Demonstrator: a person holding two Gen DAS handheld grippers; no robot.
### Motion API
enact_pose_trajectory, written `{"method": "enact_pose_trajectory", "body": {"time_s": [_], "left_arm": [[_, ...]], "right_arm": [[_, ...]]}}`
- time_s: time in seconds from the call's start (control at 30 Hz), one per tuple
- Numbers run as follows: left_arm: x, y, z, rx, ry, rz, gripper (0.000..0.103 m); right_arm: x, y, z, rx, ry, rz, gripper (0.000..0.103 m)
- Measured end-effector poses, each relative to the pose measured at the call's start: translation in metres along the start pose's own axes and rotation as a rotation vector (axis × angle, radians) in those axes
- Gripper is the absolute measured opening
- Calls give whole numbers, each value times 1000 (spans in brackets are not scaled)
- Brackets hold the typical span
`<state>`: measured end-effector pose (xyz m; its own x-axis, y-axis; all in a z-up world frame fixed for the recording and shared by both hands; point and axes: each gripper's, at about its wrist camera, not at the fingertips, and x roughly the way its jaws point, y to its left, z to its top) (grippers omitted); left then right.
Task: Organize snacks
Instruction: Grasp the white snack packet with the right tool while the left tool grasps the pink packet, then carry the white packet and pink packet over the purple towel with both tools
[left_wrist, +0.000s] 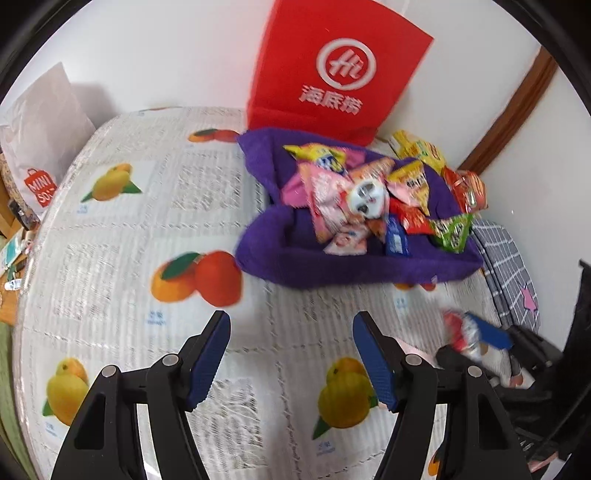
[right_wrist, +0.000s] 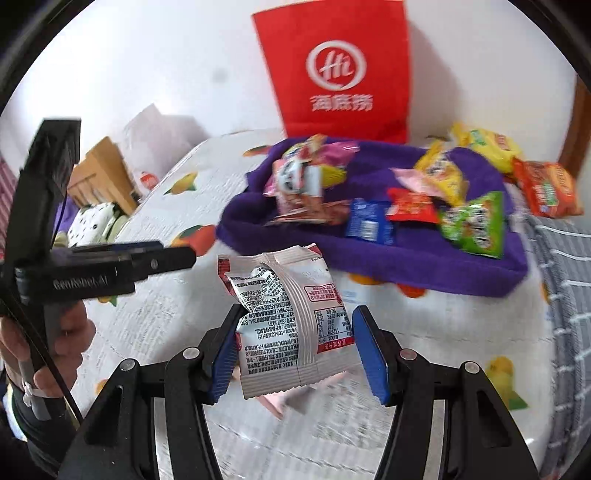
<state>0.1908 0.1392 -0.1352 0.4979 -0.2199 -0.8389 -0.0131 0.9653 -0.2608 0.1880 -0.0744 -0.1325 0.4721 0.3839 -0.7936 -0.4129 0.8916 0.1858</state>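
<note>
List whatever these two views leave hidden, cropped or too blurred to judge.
- Silver packet, right wrist view: its lower corner sits behind the left finger, and its far edge seems clear of the other, so the grip is unclear.
- Same packet, left wrist view: motion-blurred, print unreadable.
- Red bag: top cropped by the frame, contents unseen.
- Snack pile on the purple towel: overlapping and blurred, count uncertain.

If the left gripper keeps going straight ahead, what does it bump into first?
Probably the purple towel holding the snacks. The left gripper is open with nothing between its fingers, and only the fruit-print tablecloth lies before the towel's near edge. Depth is hard to judge, so it might touch the cloth first.
</note>
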Motion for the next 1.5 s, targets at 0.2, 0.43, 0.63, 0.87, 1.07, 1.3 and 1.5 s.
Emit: {"method": "enact_pose_trajectory", "body": {"time_s": [0.2,0.43,0.63,0.87,1.07,1.3,1.5], "left_arm": [[19,-34,-19,71,56,-27,67],[40,-65,-45,114,130,-95,67],[47,-89,-54,153,149,-96,67],[58,-113,-65,245,153,-34,65],[57,-111,-61,232,132,22,42],[45,-99,-58,184,108,-16,40],[18,-98,-45,177,61,-55,40]], "right_arm": [[-22,-38,-28,57,-12,-76,58],[-27,-80,-60,151,24,-99,58],[-30,-99,-79,207,39,-92,58],[-33,-106,-91,230,45,-92,58],[-33,-102,-89,222,54,-94,58],[-43,-93,-74,201,32,-107,58],[-59,-81,-48,196,-10,-97,58]]}}
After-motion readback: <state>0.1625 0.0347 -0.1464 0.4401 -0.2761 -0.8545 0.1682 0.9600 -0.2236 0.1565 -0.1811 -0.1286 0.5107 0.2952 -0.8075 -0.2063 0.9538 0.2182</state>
